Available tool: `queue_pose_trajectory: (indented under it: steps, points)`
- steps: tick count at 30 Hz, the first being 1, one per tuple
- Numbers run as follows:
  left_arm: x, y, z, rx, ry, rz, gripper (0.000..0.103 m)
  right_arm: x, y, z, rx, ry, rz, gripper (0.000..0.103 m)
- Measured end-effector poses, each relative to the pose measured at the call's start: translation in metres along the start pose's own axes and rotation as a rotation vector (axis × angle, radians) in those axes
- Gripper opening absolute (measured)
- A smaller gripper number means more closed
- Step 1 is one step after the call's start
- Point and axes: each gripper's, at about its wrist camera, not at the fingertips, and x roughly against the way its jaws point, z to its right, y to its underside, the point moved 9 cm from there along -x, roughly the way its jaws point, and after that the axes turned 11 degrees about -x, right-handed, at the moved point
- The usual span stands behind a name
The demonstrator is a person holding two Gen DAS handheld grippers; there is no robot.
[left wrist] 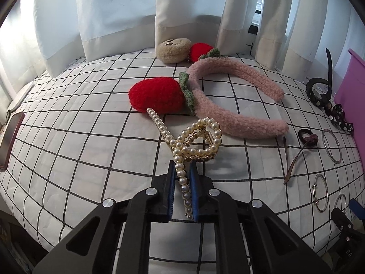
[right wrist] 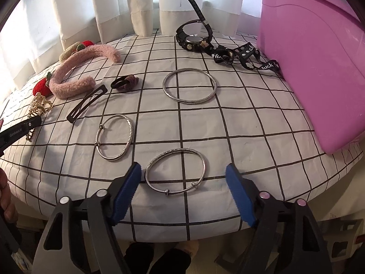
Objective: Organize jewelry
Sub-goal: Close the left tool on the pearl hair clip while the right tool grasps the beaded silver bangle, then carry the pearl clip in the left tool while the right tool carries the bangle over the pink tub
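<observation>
My left gripper (left wrist: 182, 171) is shut on a pearl hair claw (left wrist: 194, 141), gripping one pearl arm, with the claw just over the checked cloth. It also shows in the right wrist view (right wrist: 40, 106). My right gripper (right wrist: 183, 171) is open and empty, its blue pads either side of a silver bangle (right wrist: 175, 170) near the table's front edge. Two more silver bangles (right wrist: 115, 137) (right wrist: 189, 85) lie beyond. A pink bin (right wrist: 314, 52) stands at the right.
A pink fuzzy headband (left wrist: 232, 105) with a red strawberry (left wrist: 157, 96) lies behind the claw. A black watch (right wrist: 194, 37), printed ribbon (right wrist: 241, 57), dark hair tie (right wrist: 125, 83) and flat barrette (right wrist: 87, 102) lie on the cloth (right wrist: 251, 118). White curtains hang behind.
</observation>
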Motion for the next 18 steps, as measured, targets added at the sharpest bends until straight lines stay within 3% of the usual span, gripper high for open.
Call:
queue_pose_trajectory:
  steps: [1,13,18]
  points:
    - [0.001,0.001,-0.001,0.006,0.006,0.000,0.009,0.001,0.000,-0.004,0.014,-0.005,0.000,0.053]
    - [0.013,0.006,-0.016,0.019,0.025,-0.011,0.008,0.005,-0.003,0.003,-0.027,-0.002,-0.006,0.052]
    - [0.026,-0.002,-0.019,0.002,0.024,0.019,0.008,0.015,-0.013,0.000,-0.030,-0.004,0.018,0.052]
